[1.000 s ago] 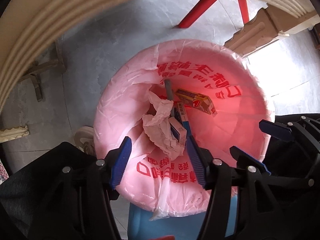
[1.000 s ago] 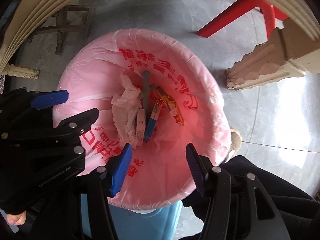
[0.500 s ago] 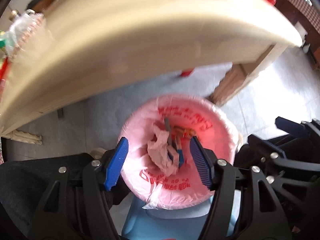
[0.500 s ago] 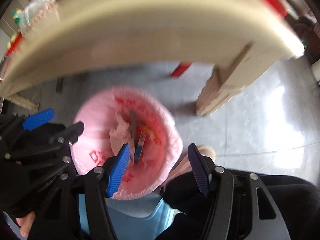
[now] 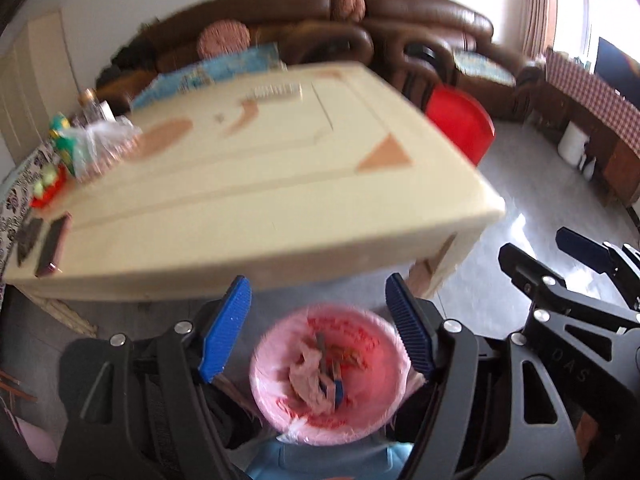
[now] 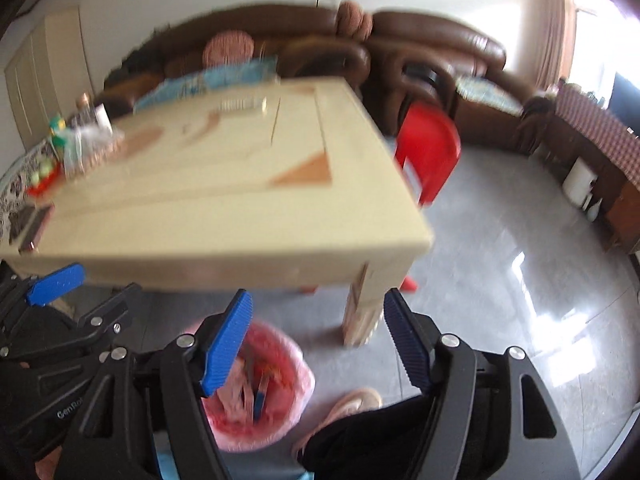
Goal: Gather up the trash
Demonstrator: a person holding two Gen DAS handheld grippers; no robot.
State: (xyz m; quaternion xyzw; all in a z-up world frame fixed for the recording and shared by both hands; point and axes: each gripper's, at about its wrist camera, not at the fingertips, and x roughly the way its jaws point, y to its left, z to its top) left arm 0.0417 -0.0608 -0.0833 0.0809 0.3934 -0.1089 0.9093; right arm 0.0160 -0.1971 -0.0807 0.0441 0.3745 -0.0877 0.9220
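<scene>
Pink bin liner point(image 5: 276, 392): holds paper and cartons.
Left gripper point(image 5: 318, 330): apart, empty.
Right gripper point(image 6: 318, 336): apart, empty.
Risk: blurred swing may clip the table point(image 5: 248, 184) edge.

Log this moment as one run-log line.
left gripper: open, empty | right gripper: open, empty | bin: pink liner, holds trash, on floor beside table | stage: grippers raised above bin

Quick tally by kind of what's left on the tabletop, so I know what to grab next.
Dark flat devices: 2, near left edge
Clear plastic bag: 1
Bottles: 1 clear, more too blurred to tell
Red tray: 1
Pale strip: 1, far side
Total: 6
</scene>
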